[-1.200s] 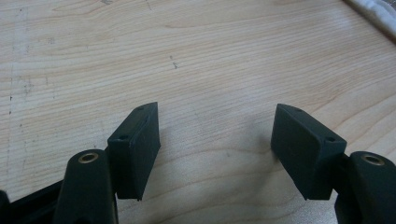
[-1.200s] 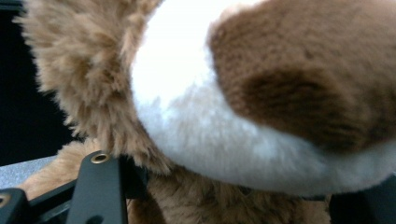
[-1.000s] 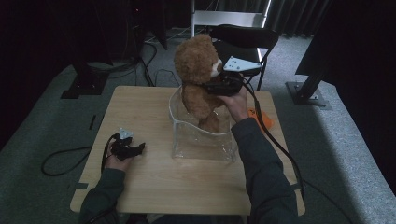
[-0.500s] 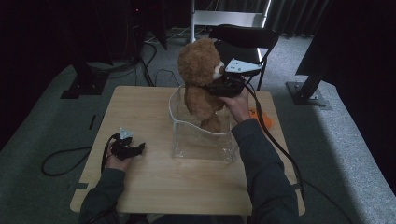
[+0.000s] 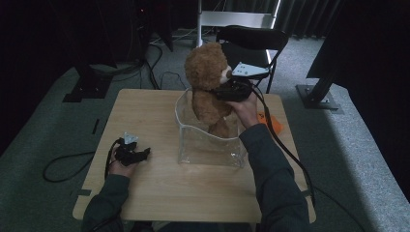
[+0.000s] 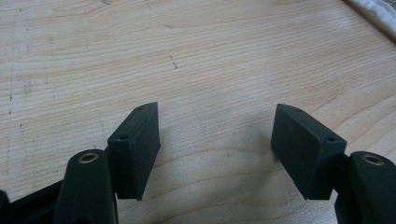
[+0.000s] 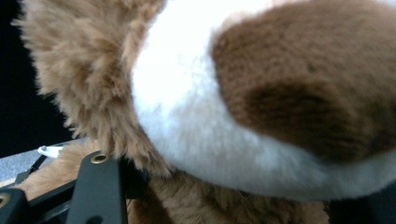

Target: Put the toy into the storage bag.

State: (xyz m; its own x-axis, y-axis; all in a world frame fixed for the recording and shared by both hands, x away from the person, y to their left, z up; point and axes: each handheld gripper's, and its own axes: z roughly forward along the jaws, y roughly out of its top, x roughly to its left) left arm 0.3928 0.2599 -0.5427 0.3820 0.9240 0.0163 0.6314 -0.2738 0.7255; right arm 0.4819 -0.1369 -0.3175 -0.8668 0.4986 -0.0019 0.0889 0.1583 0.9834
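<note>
Almost no change since a second ago: teddy bear [image 5: 208,87] sits a touch higher, legs inside the clear container [image 5: 210,140] at frame centre. Right gripper [image 5: 227,91] jaws clamped at its neck. Left gripper [image 5: 140,155] unmoved at lower left, jaws wide apart, empty. Bare tabletop [image 5: 145,111] left of container; orange thing [image 5: 270,122] near right edge.

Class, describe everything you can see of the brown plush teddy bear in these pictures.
The brown plush teddy bear has fuzzy tan fur, a white muzzle and a dark brown nose. It is upright, its head above the rim and its legs down inside the clear plastic bin on the light wooden table. The right gripper clamps it at the neck, under the muzzle.
</note>
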